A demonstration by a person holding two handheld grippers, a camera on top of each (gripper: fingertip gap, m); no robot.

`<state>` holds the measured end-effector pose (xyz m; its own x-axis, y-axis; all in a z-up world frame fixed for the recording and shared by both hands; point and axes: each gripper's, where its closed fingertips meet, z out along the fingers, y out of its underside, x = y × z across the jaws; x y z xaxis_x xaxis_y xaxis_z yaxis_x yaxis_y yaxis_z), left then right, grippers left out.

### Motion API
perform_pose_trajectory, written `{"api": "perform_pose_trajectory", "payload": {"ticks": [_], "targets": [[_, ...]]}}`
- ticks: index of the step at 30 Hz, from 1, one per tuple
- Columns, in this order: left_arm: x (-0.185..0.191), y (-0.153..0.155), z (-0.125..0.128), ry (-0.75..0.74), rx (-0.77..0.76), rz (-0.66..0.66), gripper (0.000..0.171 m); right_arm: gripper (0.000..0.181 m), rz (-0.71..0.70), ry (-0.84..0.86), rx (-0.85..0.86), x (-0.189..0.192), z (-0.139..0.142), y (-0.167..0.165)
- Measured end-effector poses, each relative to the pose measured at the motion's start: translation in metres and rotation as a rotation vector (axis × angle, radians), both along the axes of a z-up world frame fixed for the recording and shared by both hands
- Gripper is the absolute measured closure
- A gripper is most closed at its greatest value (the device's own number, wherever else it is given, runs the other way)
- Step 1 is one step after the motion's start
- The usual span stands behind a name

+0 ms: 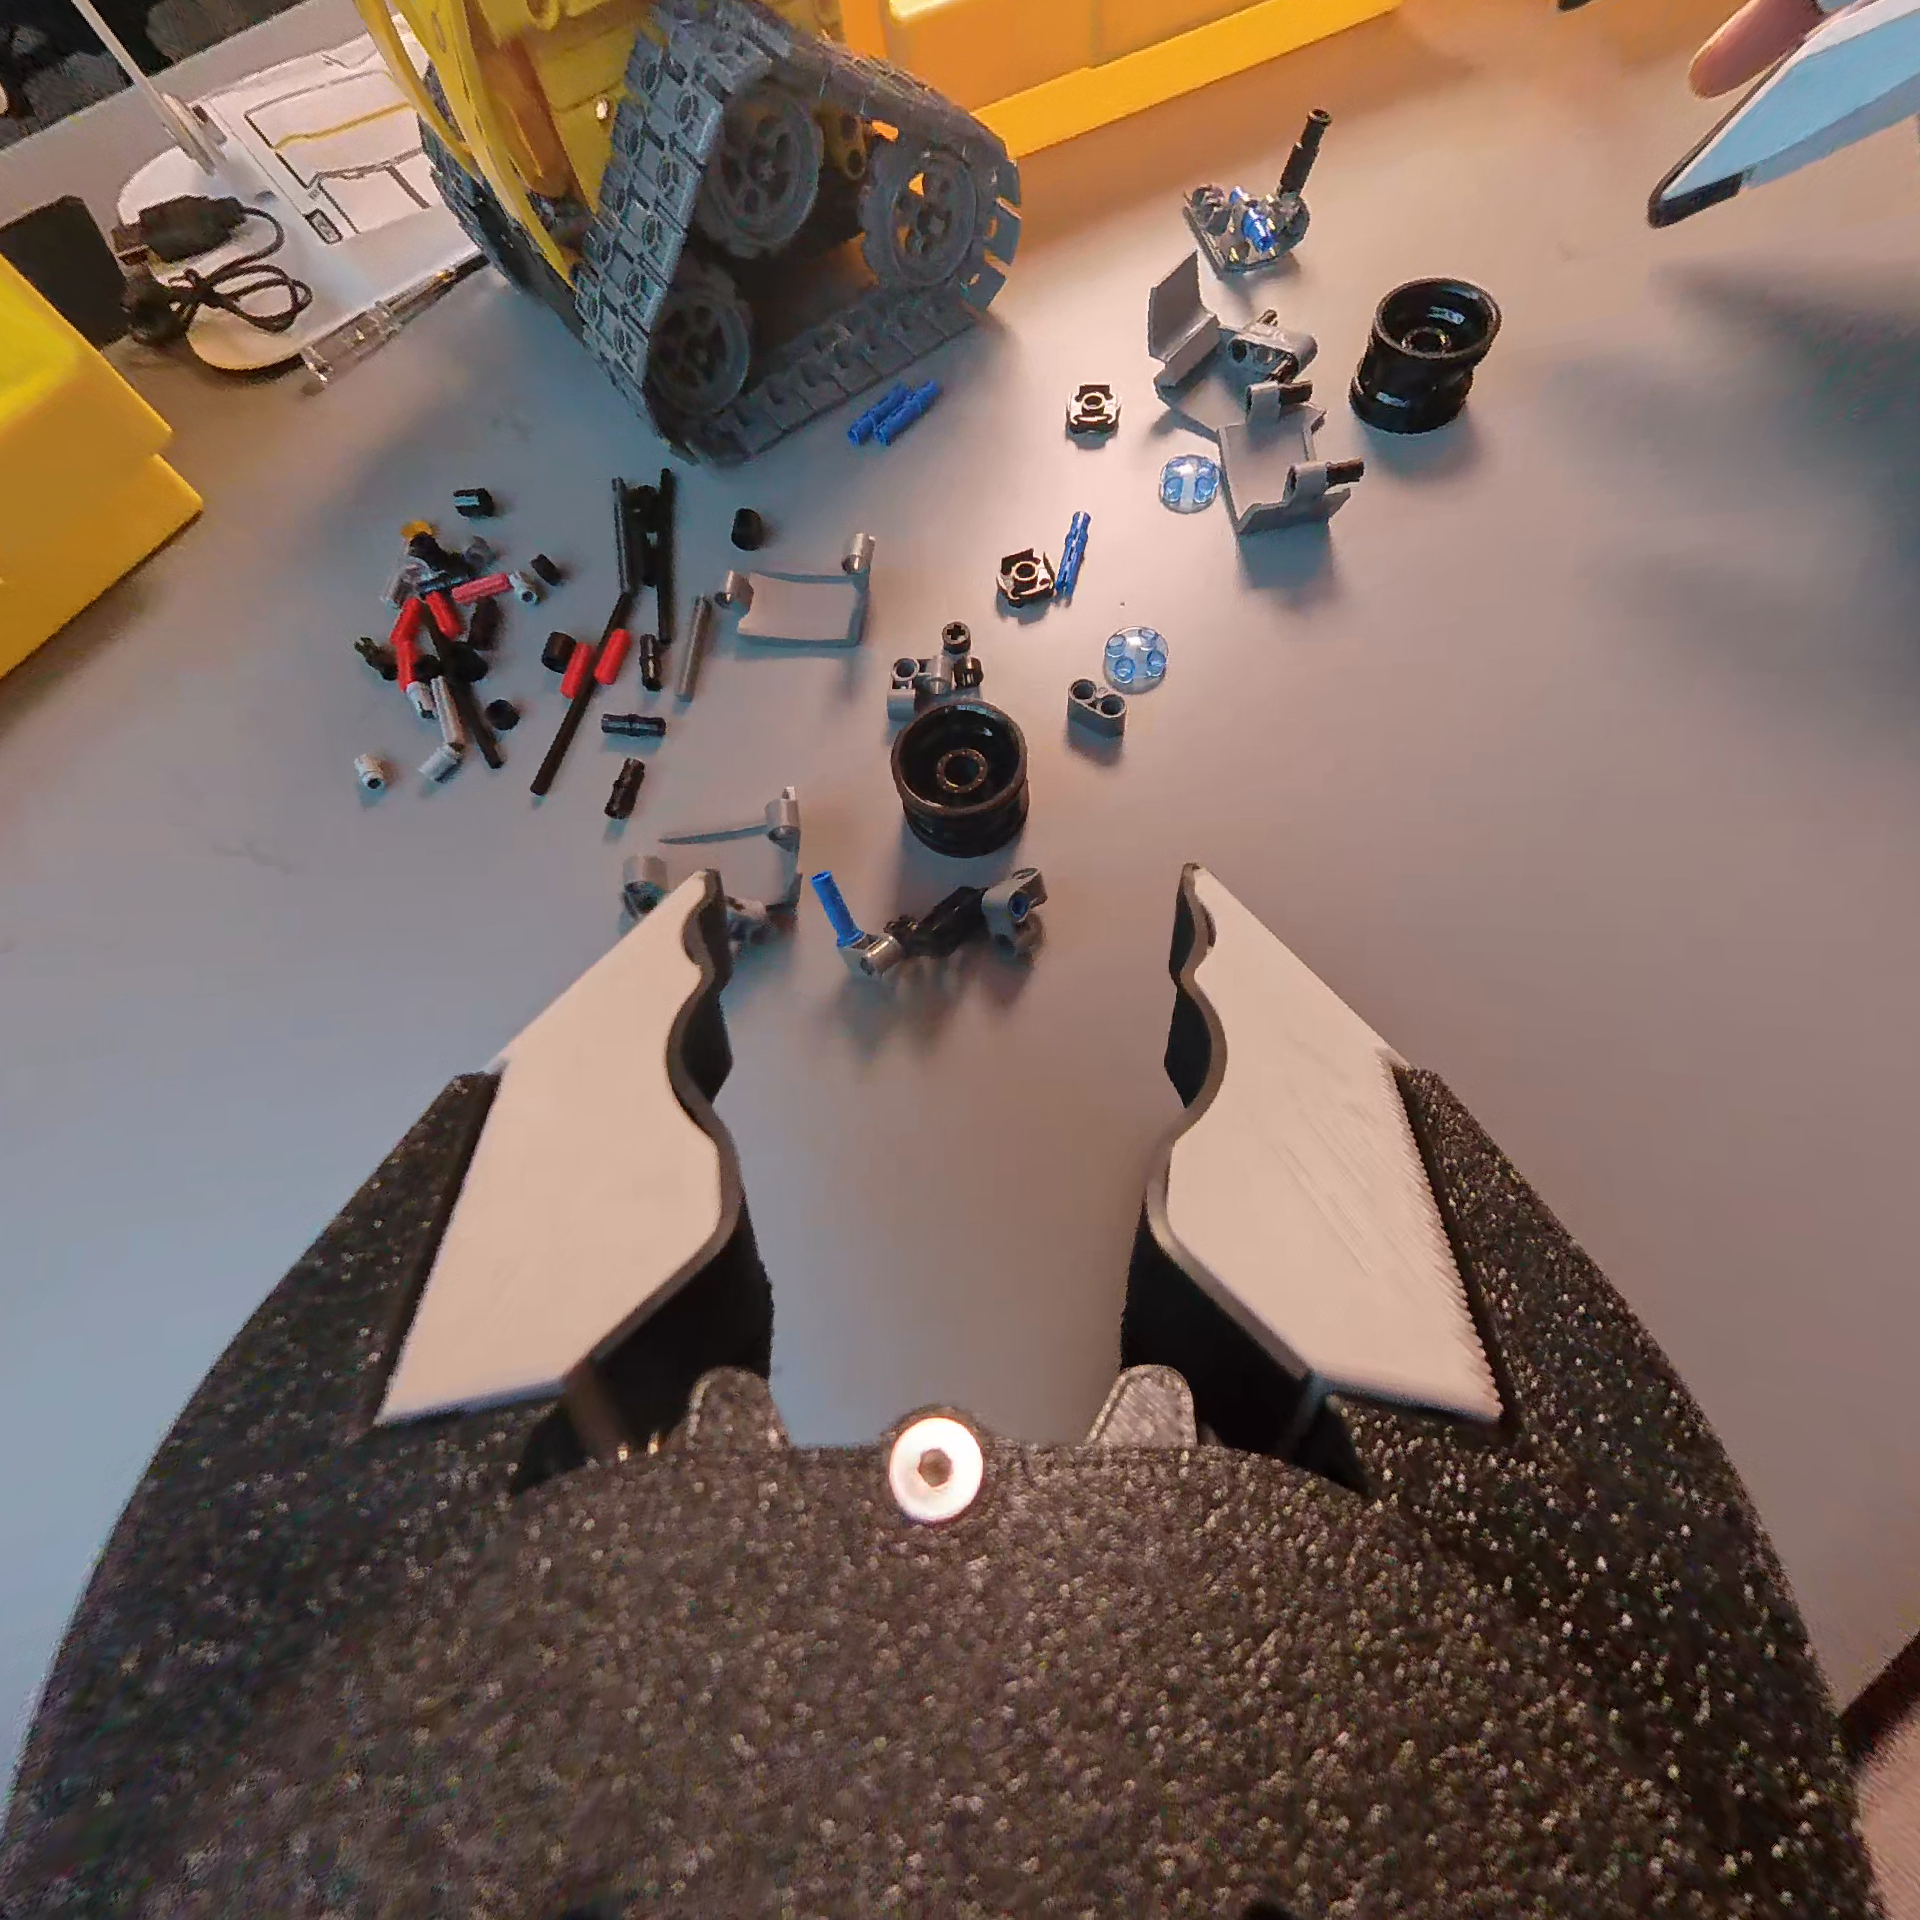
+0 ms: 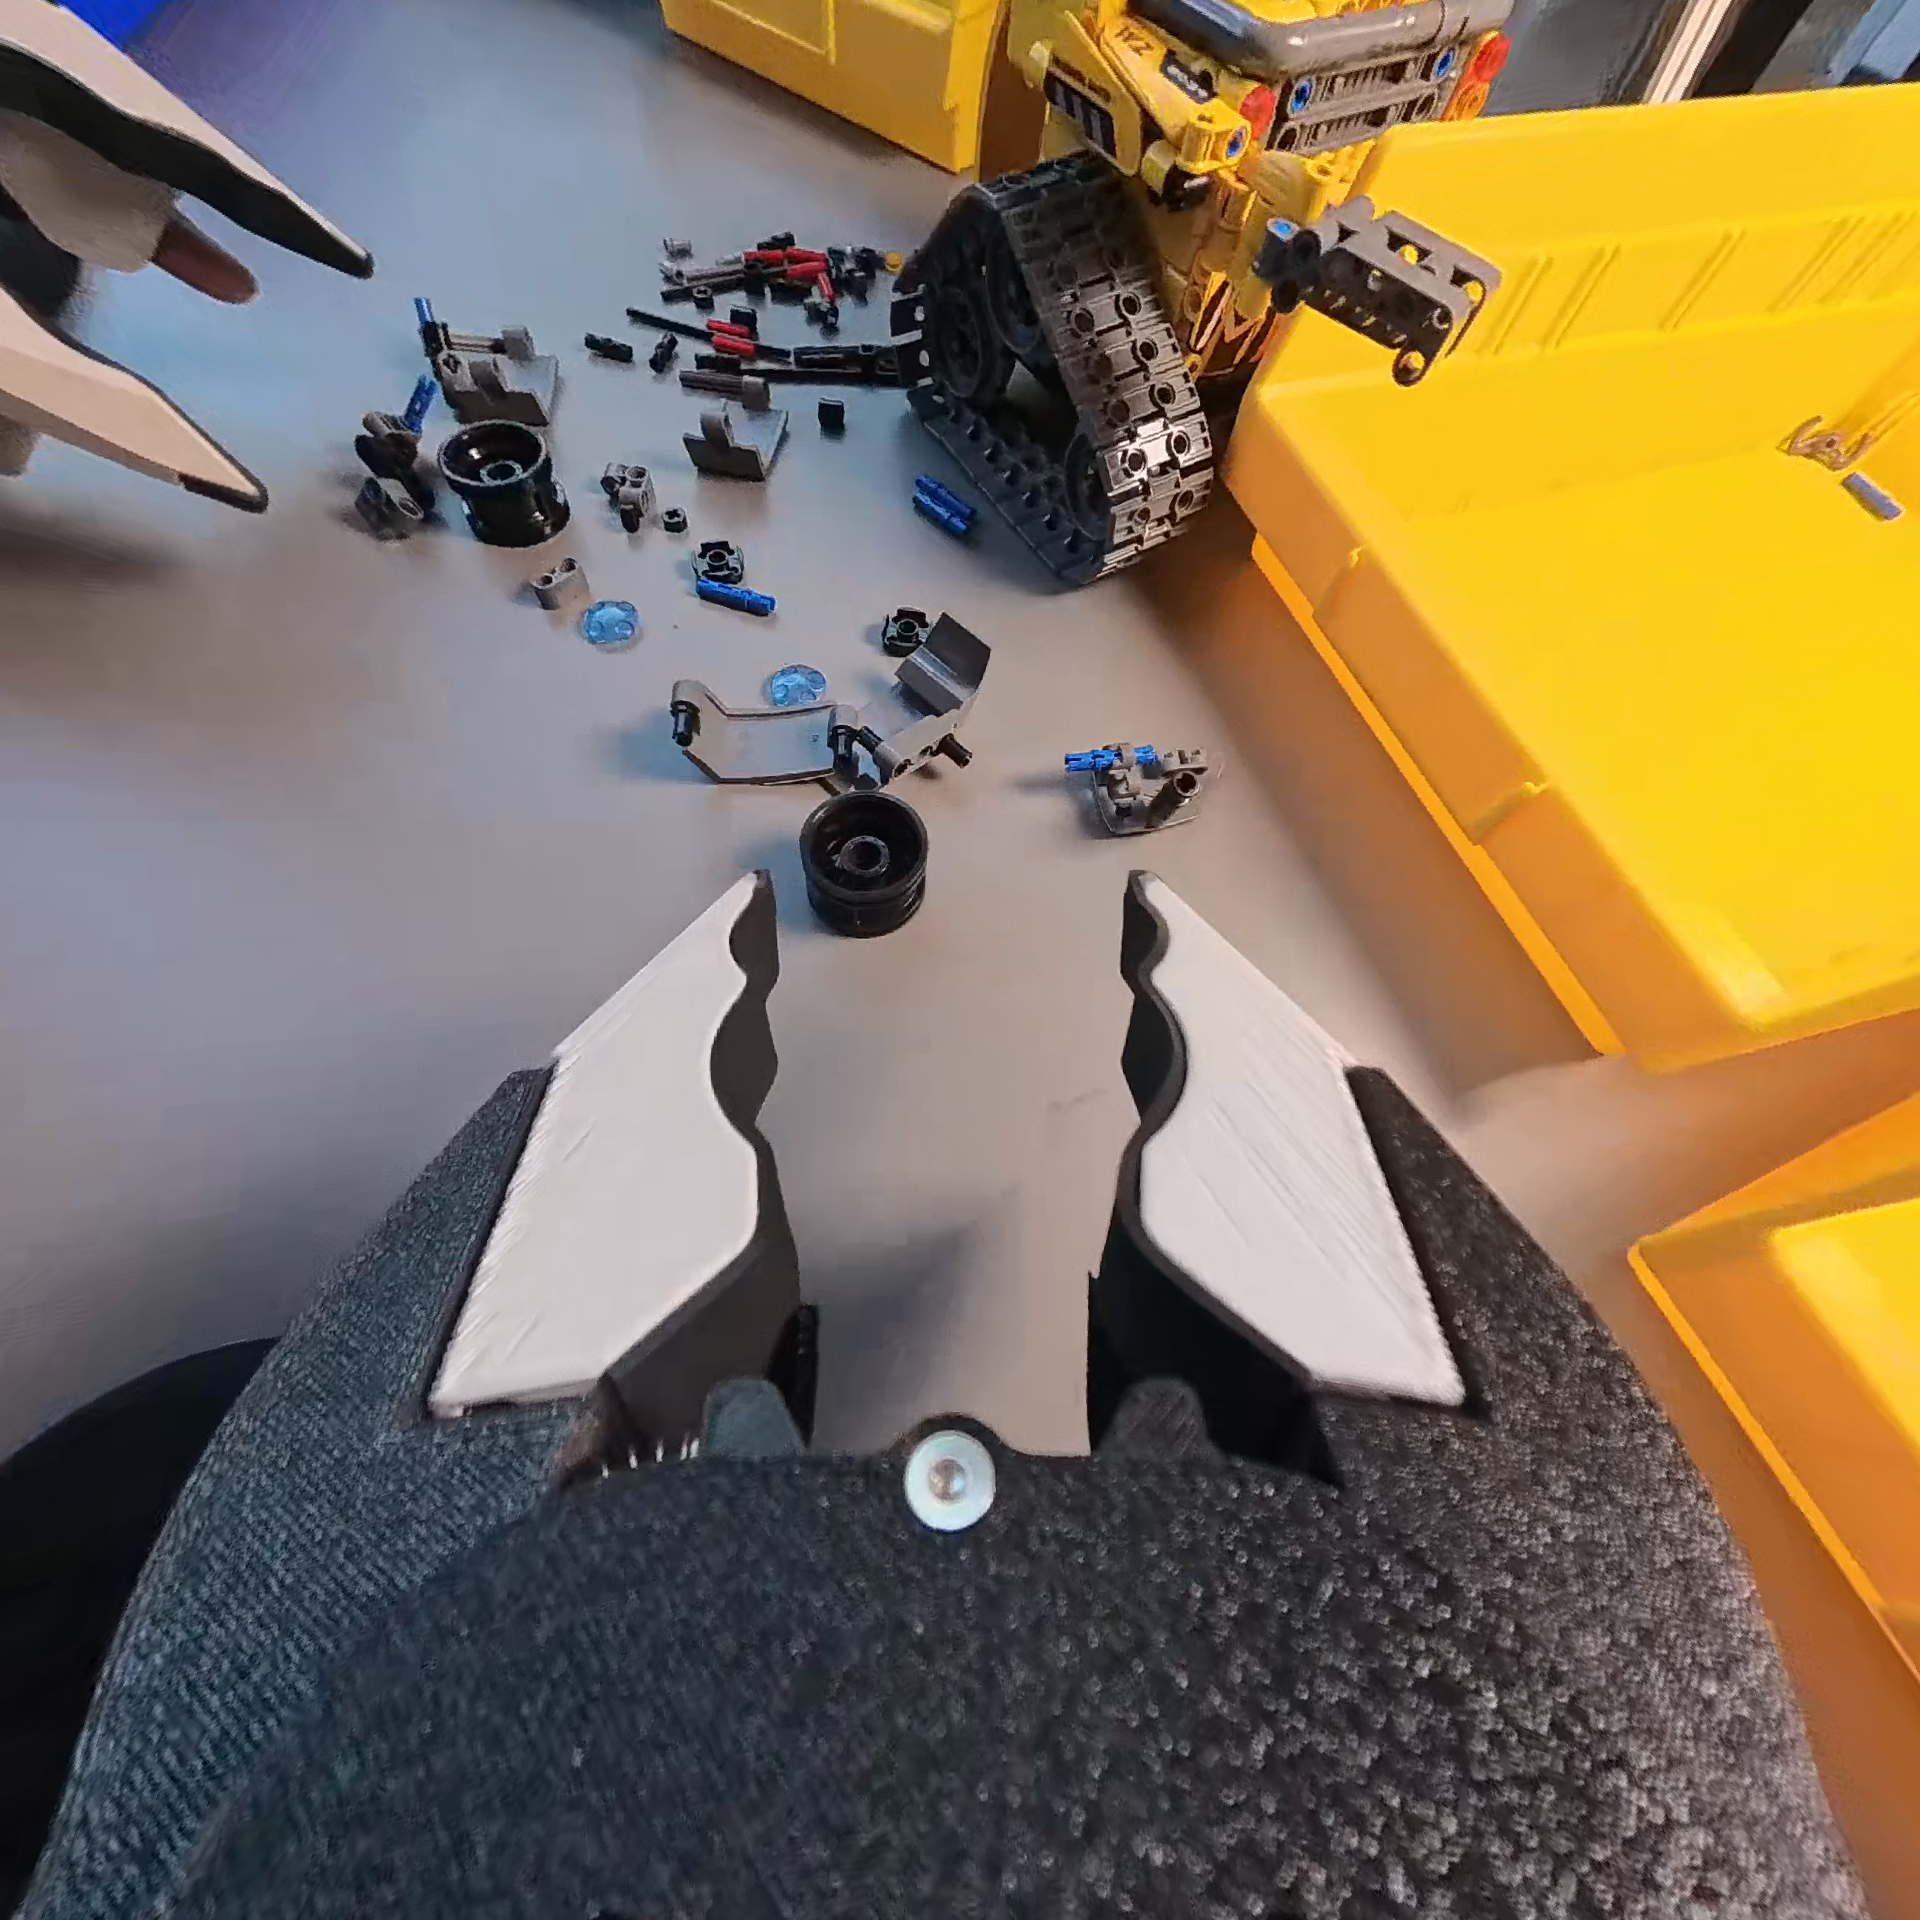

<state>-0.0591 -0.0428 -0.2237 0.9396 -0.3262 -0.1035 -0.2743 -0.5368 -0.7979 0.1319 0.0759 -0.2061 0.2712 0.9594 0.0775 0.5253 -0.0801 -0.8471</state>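
My left gripper point(image 1: 948, 883) is open and empty above the grey table point(image 1: 1558, 831). Just beyond its tips lie a small grey-and-black connector piece with a blue pin point(image 1: 940, 920) and a black wheel hub point(image 1: 958, 774). My right gripper point(image 2: 948, 883) is open and empty, with a second black wheel hub point(image 2: 864, 862) just ahead of its left finger. A yellow tracked toy vehicle point(image 1: 727, 208) built of bricks stands at the back; it also shows in the right wrist view point(image 2: 1122, 343). Loose small parts lie scattered between. The left gripper's fingers point(image 2: 135, 416) show at the far left of the right wrist view.
Yellow bins stand on the right point(image 2: 1621, 623) and at the back point(image 2: 862, 73); another is at the left edge point(image 1: 62, 488). A pile of red and black pins point(image 1: 457, 644), grey curved panels point(image 1: 805, 608), clear blue round studs point(image 1: 1136, 657), a cable and paper sheet point(image 1: 312, 156) lie around.
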Motion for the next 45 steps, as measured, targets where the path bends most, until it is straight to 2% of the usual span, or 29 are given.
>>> {"api": "perform_pose_trajectory", "payload": {"ticks": [6, 9, 14, 18, 21, 26, 34, 36, 40, 45], "targets": [[0.002, 0.0, -0.001, -0.004, -0.007, -0.006, 0.087, 0.116, 0.014, -0.018, 0.008, -0.004, -0.006, -0.002], [-0.008, -0.002, 0.009, -0.033, 0.0, -0.037, 0.088, 0.117, 0.029, -0.026, 0.013, -0.006, -0.005, -0.011], [-0.068, 0.009, 0.037, 0.036, 0.055, -0.127, 0.103, 0.121, 0.143, -0.049, 0.054, -0.023, 0.003, -0.048], [-0.071, 0.011, 0.021, -0.037, 0.005, -0.397, 0.105, 0.126, 0.242, -0.014, 0.055, -0.051, 0.011, -0.082], [-0.069, 0.014, 0.0, -0.052, -0.055, -0.468, 0.107, 0.128, 0.309, -0.022, 0.079, -0.073, 0.011, -0.1], [-0.076, 0.028, -0.025, 0.131, -0.035, -0.445, 0.115, 0.133, 0.349, -0.023, 0.095, -0.097, 0.005, -0.107], [-0.075, 0.019, -0.029, 0.148, 0.0, -0.455, 0.151, 0.136, 0.346, 0.075, 0.029, -0.117, 0.002, -0.106], [-0.078, 0.023, -0.029, 0.188, 0.01, -0.435, 0.155, 0.137, 0.325, 0.084, 0.031, -0.115, 0.0, -0.102], [-0.079, 0.024, -0.017, 0.122, 0.04, -0.422, 0.157, 0.139, 0.283, 0.117, 0.017, -0.112, 0.0, -0.094], [-0.066, 0.015, 0.018, -0.066, 0.164, -0.463, 0.158, 0.141, 0.244, 0.181, 0.062, -0.113, 0.012, -0.088]]}}
